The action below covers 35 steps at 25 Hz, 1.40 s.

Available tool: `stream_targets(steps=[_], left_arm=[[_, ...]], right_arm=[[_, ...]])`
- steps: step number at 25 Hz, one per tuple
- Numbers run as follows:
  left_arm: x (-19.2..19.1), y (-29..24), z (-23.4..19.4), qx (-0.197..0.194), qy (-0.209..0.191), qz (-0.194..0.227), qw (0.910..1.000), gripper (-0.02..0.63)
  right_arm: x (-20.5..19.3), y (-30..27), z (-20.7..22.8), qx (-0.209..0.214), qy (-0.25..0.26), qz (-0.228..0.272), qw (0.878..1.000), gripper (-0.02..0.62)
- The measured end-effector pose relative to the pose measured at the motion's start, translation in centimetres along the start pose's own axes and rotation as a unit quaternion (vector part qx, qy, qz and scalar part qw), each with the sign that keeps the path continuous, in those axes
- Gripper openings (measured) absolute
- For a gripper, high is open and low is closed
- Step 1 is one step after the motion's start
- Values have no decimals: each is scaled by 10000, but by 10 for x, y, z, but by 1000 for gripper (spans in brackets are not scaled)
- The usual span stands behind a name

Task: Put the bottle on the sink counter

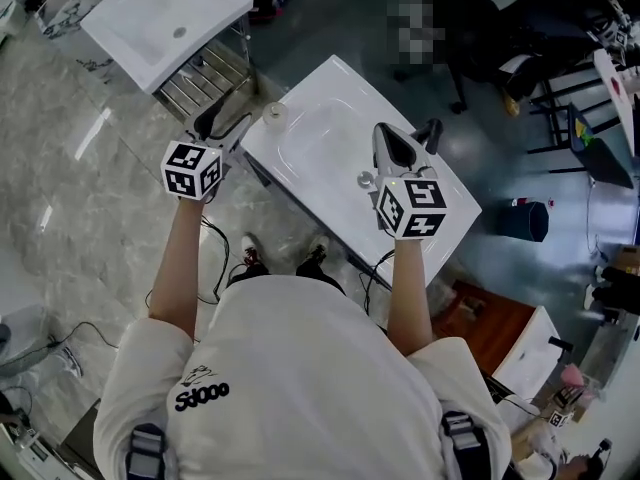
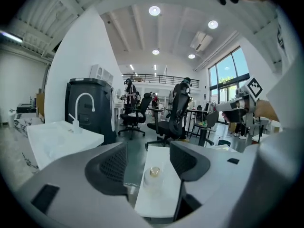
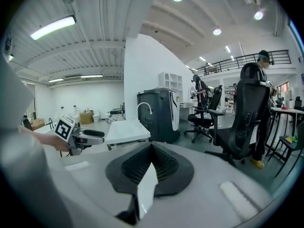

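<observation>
A small clear bottle (image 1: 273,114) with a pale cap stands upright on the near-left corner of the white sink counter (image 1: 445,213). My left gripper (image 1: 228,123) is just left of it, jaws apart. In the left gripper view the bottle (image 2: 154,175) stands on the counter (image 2: 159,203) in the gap between the open jaws of my left gripper (image 2: 148,151), and the pads do not touch it. My right gripper (image 1: 386,136) hovers over the counter's right half beside the basin (image 1: 325,133). In the right gripper view my right gripper (image 3: 151,148) has its jaws together with nothing held.
A second white sink (image 1: 165,13) on a metal rack (image 1: 205,73) stands at the upper left. Office chairs (image 2: 171,113) and a dark bin (image 2: 90,108) fill the room behind. A blue bin (image 1: 527,218) sits at the right, with cables (image 1: 215,258) on the floor below the counter.
</observation>
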<state>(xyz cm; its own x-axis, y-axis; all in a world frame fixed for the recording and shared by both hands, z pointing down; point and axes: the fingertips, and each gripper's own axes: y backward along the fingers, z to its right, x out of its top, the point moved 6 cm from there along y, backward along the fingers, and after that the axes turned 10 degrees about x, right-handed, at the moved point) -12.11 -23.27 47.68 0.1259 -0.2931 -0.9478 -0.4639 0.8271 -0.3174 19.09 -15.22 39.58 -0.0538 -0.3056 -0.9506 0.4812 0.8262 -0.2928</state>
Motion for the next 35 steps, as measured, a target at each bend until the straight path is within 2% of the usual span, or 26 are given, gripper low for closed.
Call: stream_targets(steps=[6,13,16,19,24,28,35], left_arm=[[48,10,14,-321,-342,385,9982,206],[79,18,17,-491,-565,670,9949,109],[91,21,18,-575,-675,756,9932,32],[106,26,19,-628,-770,832,9916,12],[129,38,20,-382,-1021,1121,9877,6],[145,43,23,-371,-1023,1264,9860,6],[151,46,27,-349,-983,1282,9863,6]], right_arm=[[30,-10,-10,152,300,226,9992,9],[57,-14,-15,137,599,366,9974,9],[67,-14,-18,125,757,408,9962,9],[77,-12,-20,136,862,525,9948,9],[88,-11,-25,314,919,680,9930,9],[98,-8,-32,409,1013,792,9909,9],[106,-7,-39,539,1202,831,9878,9]])
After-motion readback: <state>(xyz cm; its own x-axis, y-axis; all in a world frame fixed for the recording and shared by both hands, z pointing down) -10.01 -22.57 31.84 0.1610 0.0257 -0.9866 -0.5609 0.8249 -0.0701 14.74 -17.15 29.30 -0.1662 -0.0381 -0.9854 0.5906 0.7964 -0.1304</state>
